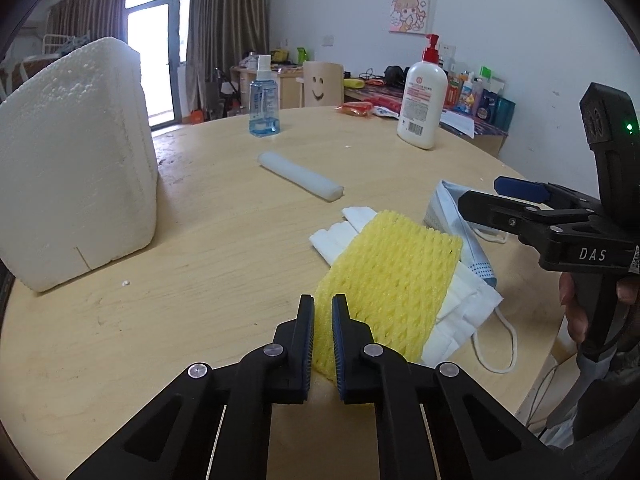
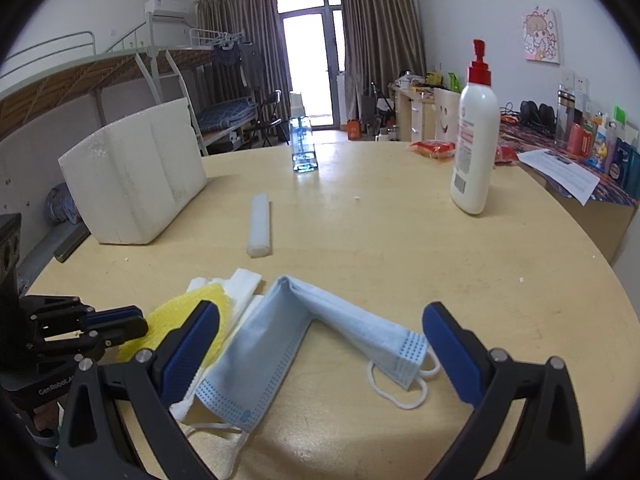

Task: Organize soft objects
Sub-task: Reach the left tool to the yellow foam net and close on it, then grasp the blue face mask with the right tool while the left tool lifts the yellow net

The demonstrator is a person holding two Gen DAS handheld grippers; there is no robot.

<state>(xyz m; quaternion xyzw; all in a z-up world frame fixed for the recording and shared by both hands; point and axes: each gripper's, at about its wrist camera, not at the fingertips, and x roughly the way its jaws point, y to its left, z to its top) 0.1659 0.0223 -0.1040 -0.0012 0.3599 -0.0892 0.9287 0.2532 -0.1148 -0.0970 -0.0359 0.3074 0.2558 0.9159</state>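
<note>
The left gripper (image 1: 322,344) has its fingers (image 1: 305,344) clenched on the near corner of the yellow foam net (image 1: 392,276), which otherwise lies flat on the pile. The right gripper (image 2: 320,344) hangs released, its fingers (image 2: 192,344) spread wide on either side of the blue face mask (image 2: 280,336), touching nothing that the views show.

Taking the yellow foam net as the landmark: white folded masks (image 1: 460,312) lie under it and stick out past its far and right edges, and the blue face mask lies just to its right, partly folded over, ear loops trailing toward the person. A white foam stick (image 1: 300,176) lies beyond the net, apart from the pile. The large styrofoam block (image 1: 72,160) stands well to the left of the net.

As a judgement, the organizing looks barely begun: the soft things sit in a loose overlapping heap, the stick lies alone, and no sorted place is apparent. Only the net is in hand.

The surface (image 1: 180,320) has broad bare wood to the left of the net, up to the styrofoam block, so there is room to carry it that way. To the right of the net the round edge is near, and the mask loops lie close to it. A lotion bottle (image 1: 422,100) and a spray bottle (image 1: 264,100) stand far beyond the net, well clear of the pile.
</note>
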